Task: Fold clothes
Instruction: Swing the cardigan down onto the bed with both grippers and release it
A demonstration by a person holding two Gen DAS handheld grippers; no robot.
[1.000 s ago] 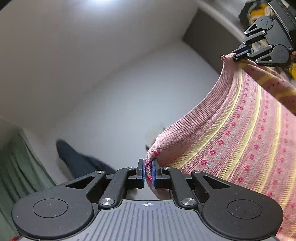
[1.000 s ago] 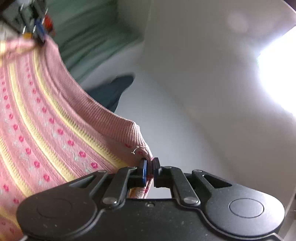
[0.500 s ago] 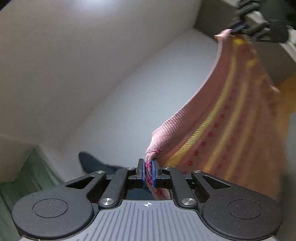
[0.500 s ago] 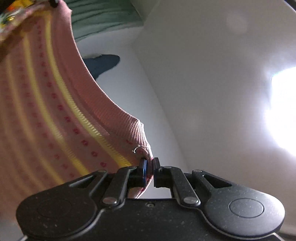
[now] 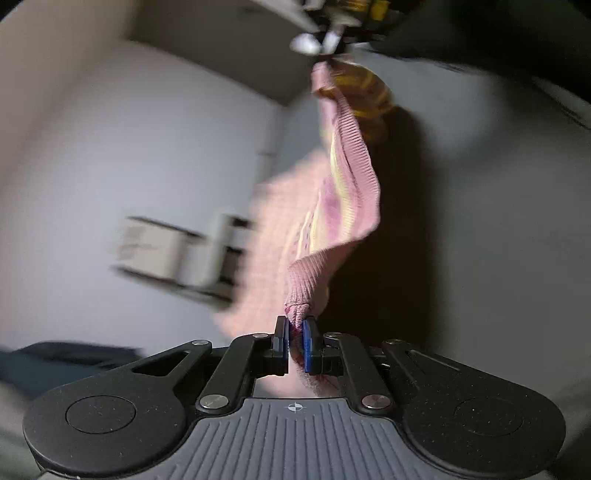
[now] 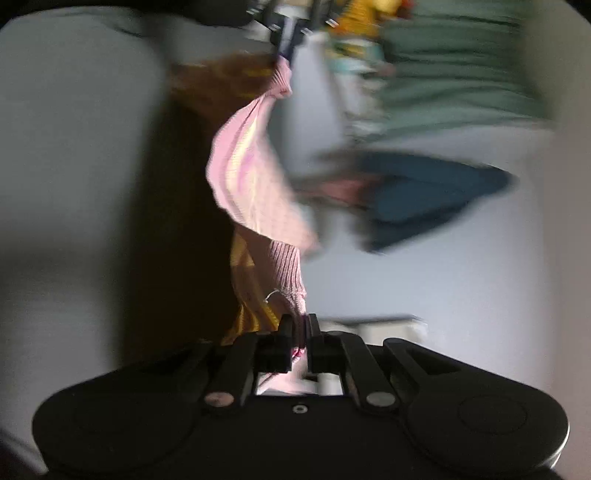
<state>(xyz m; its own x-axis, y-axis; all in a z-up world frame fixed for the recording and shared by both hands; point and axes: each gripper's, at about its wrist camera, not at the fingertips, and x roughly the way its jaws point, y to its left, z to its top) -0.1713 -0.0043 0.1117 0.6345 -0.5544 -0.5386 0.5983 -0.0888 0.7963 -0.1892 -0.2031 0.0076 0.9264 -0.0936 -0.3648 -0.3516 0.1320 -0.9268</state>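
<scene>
A pink knitted sweater [image 5: 343, 206] with yellow stripes hangs slack and bunched between my two grippers. My left gripper [image 5: 294, 341] is shut on one ribbed corner of it. The right gripper [image 6: 298, 334] is shut on the other ribbed corner, and the cloth [image 6: 247, 173] rises from it in a twisted band. Each view shows the opposite gripper at the top, blurred, holding the far end: the right one [image 5: 325, 46] in the left wrist view and the left one [image 6: 286, 40] in the right wrist view. Both views are motion-blurred.
A dark blue garment [image 6: 432, 195] lies on the white surface [image 6: 443, 288], also at the lower left [image 5: 55, 363] of the left wrist view. Green cloth [image 6: 461, 74] and a yellow patterned item [image 6: 365, 14] lie further off. A white box-like object [image 5: 173, 254] is blurred.
Both grippers have swung sharply, and the views now blur. The sweater, spread wide and taut before, now hangs narrow and bunched. Both keep their hold.
</scene>
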